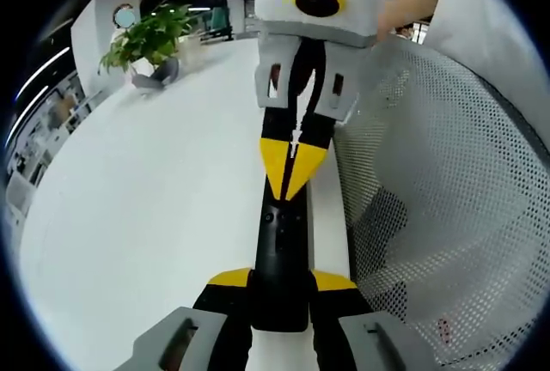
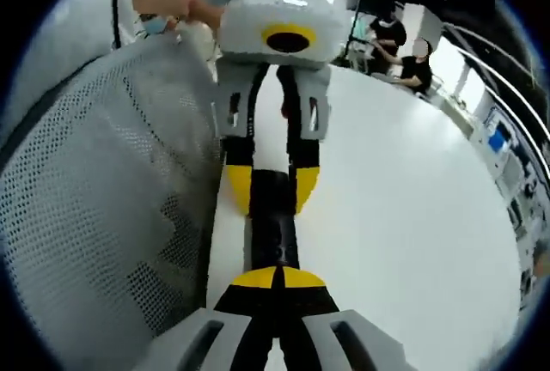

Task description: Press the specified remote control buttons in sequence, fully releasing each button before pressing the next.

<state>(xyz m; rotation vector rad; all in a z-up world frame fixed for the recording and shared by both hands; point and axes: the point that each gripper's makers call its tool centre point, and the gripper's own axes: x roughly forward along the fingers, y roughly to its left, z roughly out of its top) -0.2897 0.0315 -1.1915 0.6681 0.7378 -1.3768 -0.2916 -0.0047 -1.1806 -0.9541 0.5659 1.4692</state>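
White surface carries a potted plant at far left. A black remote control lies at centre. The left tool clamps its near end between yellow tips. The right tool, jaws closed together, touches the remote's far end. A white mesh basket stands just beside, right.

White table: black remote, potted plant, mesh basket.
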